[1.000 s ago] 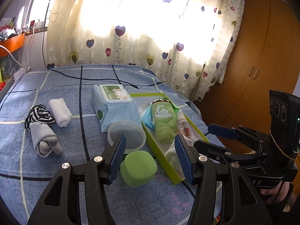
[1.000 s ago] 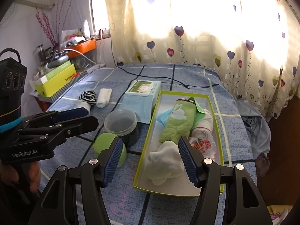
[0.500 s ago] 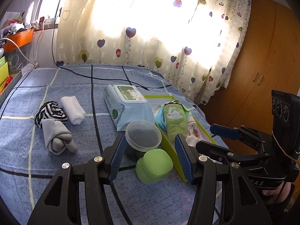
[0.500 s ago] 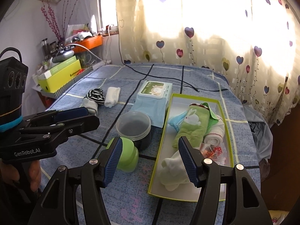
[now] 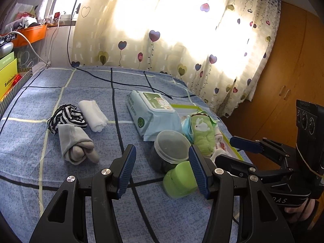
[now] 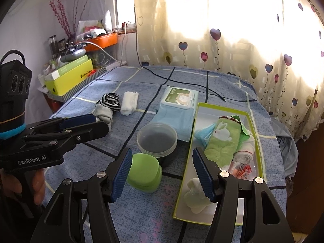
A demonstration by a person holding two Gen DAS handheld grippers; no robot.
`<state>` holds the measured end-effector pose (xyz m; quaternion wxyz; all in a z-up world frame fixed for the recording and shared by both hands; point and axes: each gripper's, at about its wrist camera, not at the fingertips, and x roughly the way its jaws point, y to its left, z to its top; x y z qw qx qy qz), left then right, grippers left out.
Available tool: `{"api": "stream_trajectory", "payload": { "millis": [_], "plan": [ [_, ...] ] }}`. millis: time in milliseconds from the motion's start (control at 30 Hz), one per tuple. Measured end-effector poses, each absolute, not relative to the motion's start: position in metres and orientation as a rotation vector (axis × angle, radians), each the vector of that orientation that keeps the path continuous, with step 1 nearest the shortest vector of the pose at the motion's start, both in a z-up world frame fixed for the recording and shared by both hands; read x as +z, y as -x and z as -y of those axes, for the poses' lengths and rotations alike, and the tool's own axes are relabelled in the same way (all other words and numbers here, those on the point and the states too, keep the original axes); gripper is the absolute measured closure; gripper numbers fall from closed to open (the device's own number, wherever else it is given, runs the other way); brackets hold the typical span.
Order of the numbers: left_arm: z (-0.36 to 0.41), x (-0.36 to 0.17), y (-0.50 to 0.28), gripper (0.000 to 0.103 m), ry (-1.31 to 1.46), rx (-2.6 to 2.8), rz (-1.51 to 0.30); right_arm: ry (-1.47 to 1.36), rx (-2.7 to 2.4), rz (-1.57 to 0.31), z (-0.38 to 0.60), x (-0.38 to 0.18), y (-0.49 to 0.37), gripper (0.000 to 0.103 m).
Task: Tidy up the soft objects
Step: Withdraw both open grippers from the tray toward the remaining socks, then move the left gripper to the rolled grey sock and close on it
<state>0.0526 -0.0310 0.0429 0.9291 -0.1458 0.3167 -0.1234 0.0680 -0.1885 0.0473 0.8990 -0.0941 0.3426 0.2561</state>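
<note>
Green-rimmed tray (image 6: 255, 133) right of my released right claw (image 6: 162, 174) holds several rolled cloths. 3 sock rolls (image 5: 76, 144) wait ahead-left of my released left claw (image 5: 162, 171).

Black-framed left gripper (image 5: 162, 170) and right gripper (image 6: 162, 174) both carry blue ribbed pads (image 5: 126, 171). Ahead of the left one lie a grey sock roll (image 5: 76, 144), a black-and-white striped roll (image 5: 66, 118) and a white roll (image 5: 94, 115) on a blue bedspread (image 5: 40, 93) gridded in black and pale yellow. Ahead of the right one: a lime-green lidded box (image 6: 144, 172), a clear-lidded dark tub (image 6: 157, 139), a pale-blue wipes pack (image 6: 176, 109) with a green label, a lime-edged tray (image 6: 195, 121), and a green towel (image 6: 221, 139) with a white rabbit.
</note>
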Motion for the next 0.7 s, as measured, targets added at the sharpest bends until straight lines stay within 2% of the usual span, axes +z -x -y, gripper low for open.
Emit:
{"api": "stream_trajectory", "payload": {
  "millis": [700],
  "plan": [
    [-0.015,0.029,-0.055,0.048,0.351,-0.120,-0.660,0.194,0.592,-0.715,0.163,0.045,-0.082,0.041]
  ]
}}
